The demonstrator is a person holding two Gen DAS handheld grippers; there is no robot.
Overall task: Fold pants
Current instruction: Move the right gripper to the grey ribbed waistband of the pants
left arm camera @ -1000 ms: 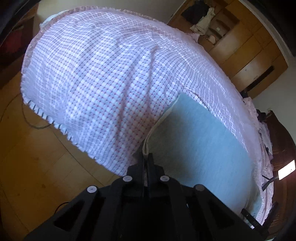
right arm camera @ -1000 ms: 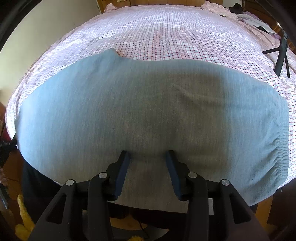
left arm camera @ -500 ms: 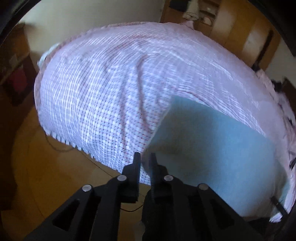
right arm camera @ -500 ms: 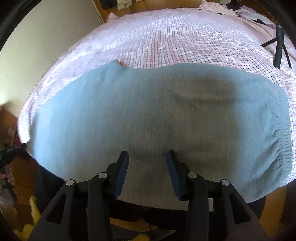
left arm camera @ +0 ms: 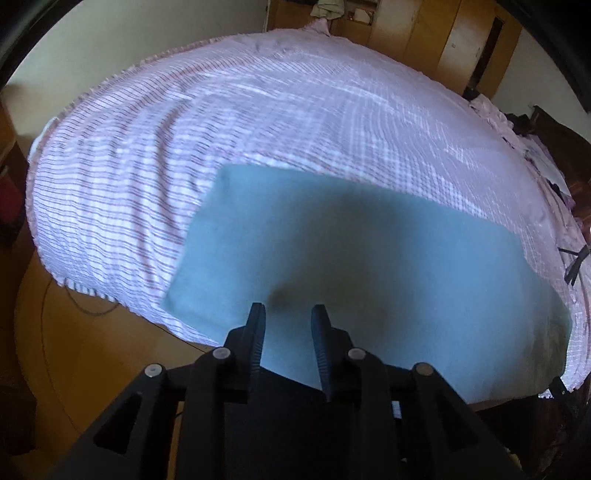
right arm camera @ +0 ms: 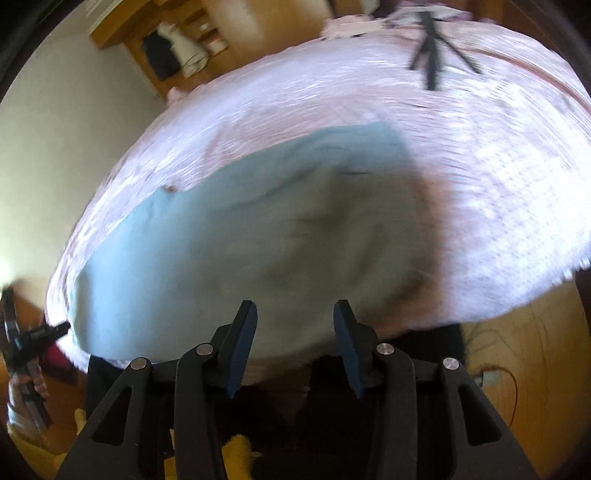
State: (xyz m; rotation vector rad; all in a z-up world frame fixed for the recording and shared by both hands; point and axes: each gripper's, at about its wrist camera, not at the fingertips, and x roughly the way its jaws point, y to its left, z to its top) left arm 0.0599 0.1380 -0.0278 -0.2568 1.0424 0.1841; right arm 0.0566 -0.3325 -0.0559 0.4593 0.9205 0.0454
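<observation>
The light blue pants (left arm camera: 369,258) lie flat on the bed, on a pink and white checked bedsheet (left arm camera: 258,129), close to the near edge of the bed. In the left wrist view they look like one long folded band that goes from the near left side toward the right. Its left end has a straight edge.

The left hand-held gripper (left arm camera: 288,314) is above the near edge of the pants. Its two fingers stand a little apart and there is no cloth between them, so it holds nothing. A dark shadow falls on the pants just in front of the fingertips.

The right hand-held gripper (right arm camera: 293,314) has its fingers wide apart and is also empty. It is over the near edge of the pants (right arm camera: 240,240). The right wrist view is much blurred, so the folds in the cloth are hard to read; it seems that some soft wrinkles run across the middle of the pants.

A black tripod (right arm camera: 432,48) stands on the far side of the bed. Wooden wardrobes (left arm camera: 424,33) are behind the bed, and the wooden floor (left arm camera: 92,350) shows under the bed's near edge.
</observation>
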